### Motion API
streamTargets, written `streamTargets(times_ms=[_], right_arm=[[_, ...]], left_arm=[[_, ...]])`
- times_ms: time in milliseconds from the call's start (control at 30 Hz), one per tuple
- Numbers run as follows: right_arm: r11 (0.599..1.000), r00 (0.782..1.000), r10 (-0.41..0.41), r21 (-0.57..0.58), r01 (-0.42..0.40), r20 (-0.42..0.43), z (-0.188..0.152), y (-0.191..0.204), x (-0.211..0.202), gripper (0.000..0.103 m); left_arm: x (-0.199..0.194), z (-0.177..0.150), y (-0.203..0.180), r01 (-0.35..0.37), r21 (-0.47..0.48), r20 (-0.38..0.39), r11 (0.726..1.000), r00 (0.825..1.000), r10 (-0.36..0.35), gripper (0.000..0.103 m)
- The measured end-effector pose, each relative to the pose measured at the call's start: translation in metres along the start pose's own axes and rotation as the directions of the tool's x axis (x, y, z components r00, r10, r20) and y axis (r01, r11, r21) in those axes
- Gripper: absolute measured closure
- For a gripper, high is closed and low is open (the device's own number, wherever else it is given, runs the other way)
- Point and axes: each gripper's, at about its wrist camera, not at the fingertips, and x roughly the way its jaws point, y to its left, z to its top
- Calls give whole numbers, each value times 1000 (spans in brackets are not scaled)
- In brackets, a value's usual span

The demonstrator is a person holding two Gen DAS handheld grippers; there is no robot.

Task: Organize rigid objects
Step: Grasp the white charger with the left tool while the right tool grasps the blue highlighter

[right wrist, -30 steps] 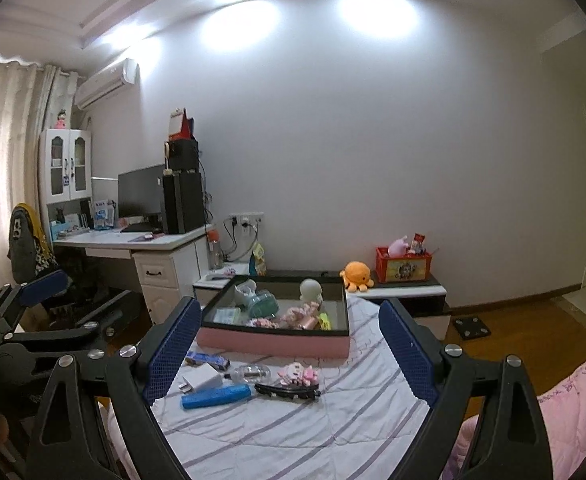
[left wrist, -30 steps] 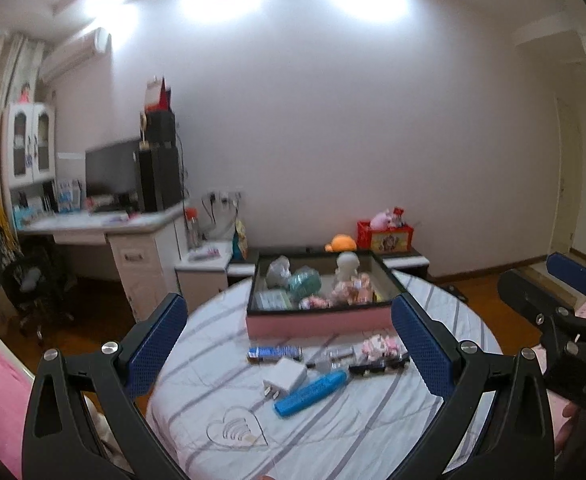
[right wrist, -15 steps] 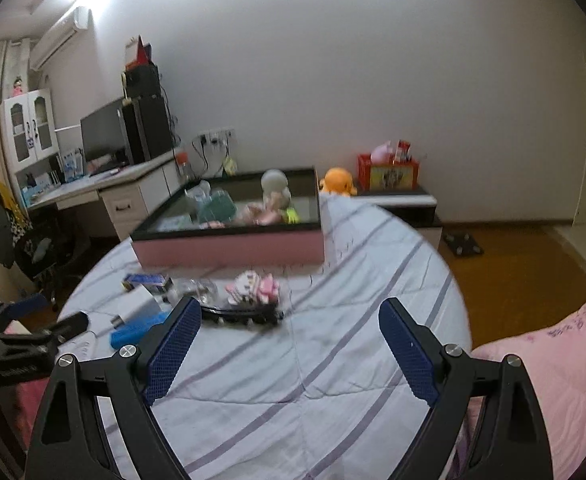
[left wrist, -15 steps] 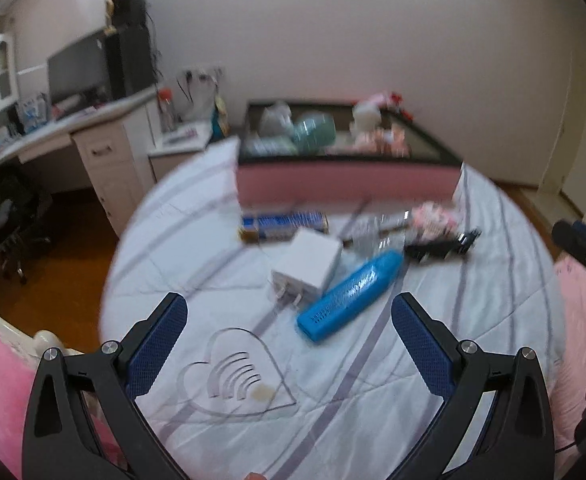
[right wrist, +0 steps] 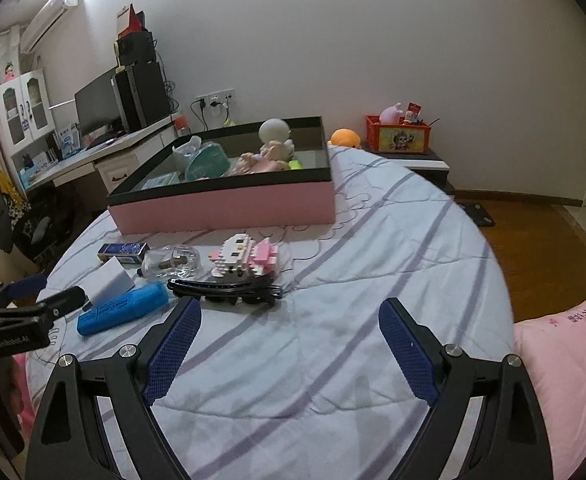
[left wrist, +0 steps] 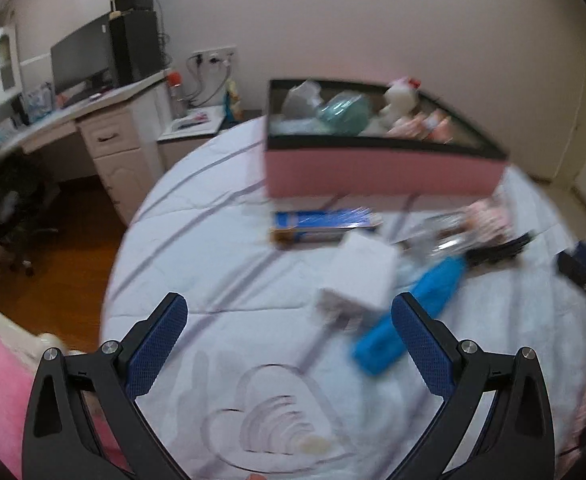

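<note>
A pink box [right wrist: 229,206] with a black rim holds several small toys at the back of the round table [right wrist: 333,380]. In front of it lie a blue carton [right wrist: 123,251], a white charger [right wrist: 109,282], a blue case [right wrist: 123,314], a clear bottle [right wrist: 173,262], a pink block toy [right wrist: 249,256] and a black hair clip [right wrist: 225,290]. My left gripper [left wrist: 289,344] is open above the table, with the white charger [left wrist: 363,276] and blue case [left wrist: 409,312] just ahead to its right. My right gripper [right wrist: 289,354] is open and empty, a little short of the hair clip.
A desk [right wrist: 93,156] with a monitor and speaker stands at the left. A low stand with a red crate [right wrist: 399,138] and an orange plush sits behind the table. Pink bedding [right wrist: 565,360] lies at the right edge.
Both grippers have tilted down and come closer to the table. The loose items now sit larger and nearer in both views. Both stay open.
</note>
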Motion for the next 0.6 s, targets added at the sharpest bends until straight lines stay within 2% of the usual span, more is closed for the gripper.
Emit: streamTargets(times_ms=[67, 200, 300, 433, 500, 600], right_arm=[[1000, 1000, 0, -6, -1, -9, 0, 3, 4, 11], [1000, 1000, 4, -17, -4, -27, -2, 7, 9, 11], [1000, 999, 7, -21, -8, -41, -4, 8, 11, 11], [1000, 999, 18, -11, -18, -50, -6, 9, 11, 11], [1000, 998, 27, -13, -27, -53, -7, 13, 11, 11], [999, 997, 36, -21, -37, -69, -7, 23, 13, 11]], left_arm=[[8, -3, 2, -31, 27, -23, 999, 999, 32, 0], [15, -6, 5, 32, 0, -53, 999, 998, -32, 0], [19, -10, -7, 49, 45, -74, 998, 996, -46, 0], [17, -8, -27, 112, 57, -72, 992, 992, -108, 0], [15, -6, -42, 151, 98, -68, 984, 987, -144, 0], [8, -7, -52, 140, 136, -62, 981, 989, -133, 0]])
